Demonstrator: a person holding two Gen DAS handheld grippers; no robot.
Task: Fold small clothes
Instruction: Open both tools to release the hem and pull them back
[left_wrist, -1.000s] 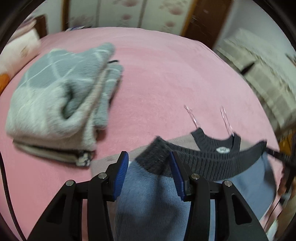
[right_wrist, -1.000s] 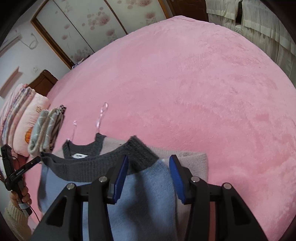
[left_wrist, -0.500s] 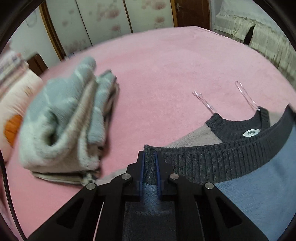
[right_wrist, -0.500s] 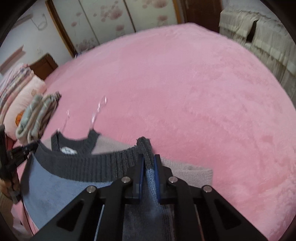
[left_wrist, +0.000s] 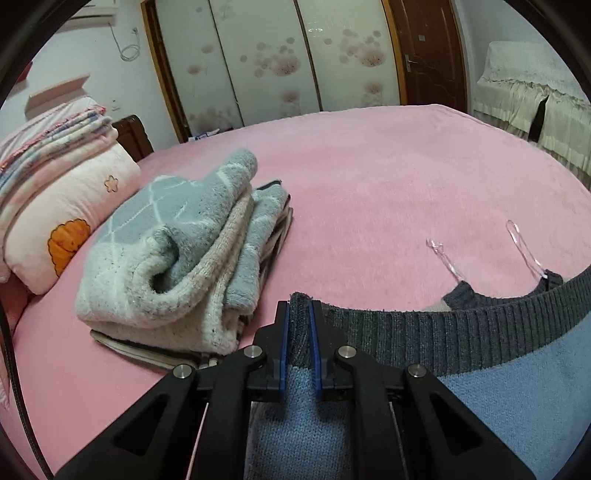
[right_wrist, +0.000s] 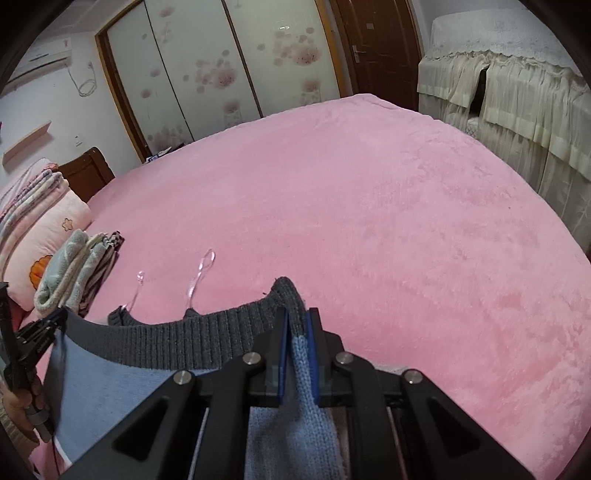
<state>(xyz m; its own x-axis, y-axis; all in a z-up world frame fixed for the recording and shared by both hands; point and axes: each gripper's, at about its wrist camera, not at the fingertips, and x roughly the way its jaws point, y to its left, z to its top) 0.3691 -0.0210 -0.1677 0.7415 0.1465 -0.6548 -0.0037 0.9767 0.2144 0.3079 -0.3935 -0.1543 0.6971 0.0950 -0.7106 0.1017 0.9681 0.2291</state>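
Note:
A small blue knit sweater with a dark grey ribbed hem lies on the pink bed; it also shows in the right wrist view. My left gripper is shut on the hem's left corner. My right gripper is shut on the hem's right corner. The hem is lifted and stretched between them. Beyond it lie the grey neckline and two clear hanger loops. The left gripper shows at the left edge of the right wrist view.
A folded stack of grey-and-cream knitwear lies left of the sweater. A pink pillow and folded blankets are at the far left. The pink bedspread stretches ahead. A cream covered cabinet stands at the right.
Both grippers were open around the hem corners one second ago; they closed on them and have lifted the hem, tilting the views up toward the wardrobe.

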